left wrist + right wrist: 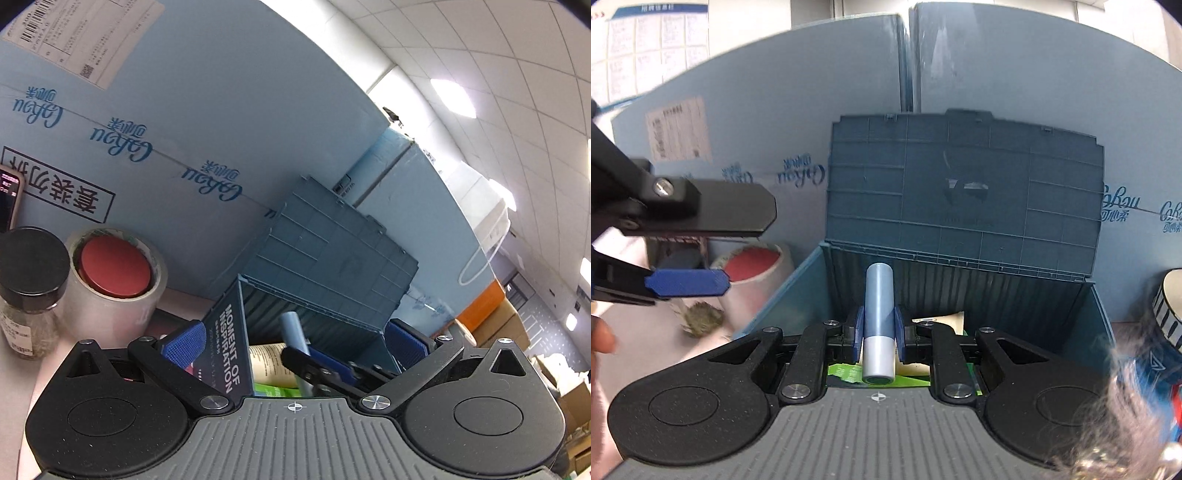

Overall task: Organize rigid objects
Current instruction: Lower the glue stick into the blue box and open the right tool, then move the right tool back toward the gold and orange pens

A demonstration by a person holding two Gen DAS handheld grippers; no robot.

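Note:
My right gripper (878, 325) is shut on a light blue and white tube (878, 306), holding it over the open blue storage box (1100, 321). The box lid (960, 184) stands up behind. The tube (293, 332) and the right gripper's fingers (325, 363) also show in the left wrist view, inside the box (332, 258). My left gripper (293, 339) is open at the box's left wall; it shows from the side in the right wrist view (701, 251). A dark card reading "MOMENT OF INSPIRATION" (231, 347) stands in the box beside a cream bottle (269, 365).
A tape roll (114, 284) with a red disc (114, 266) inside and a black-capped spice jar (29, 284) stand left of the box. A phone (9, 199) leans on big blue cartons (184, 110). Green packaging (849, 373) lies in the box. A round ruled object (1171, 306) stands right.

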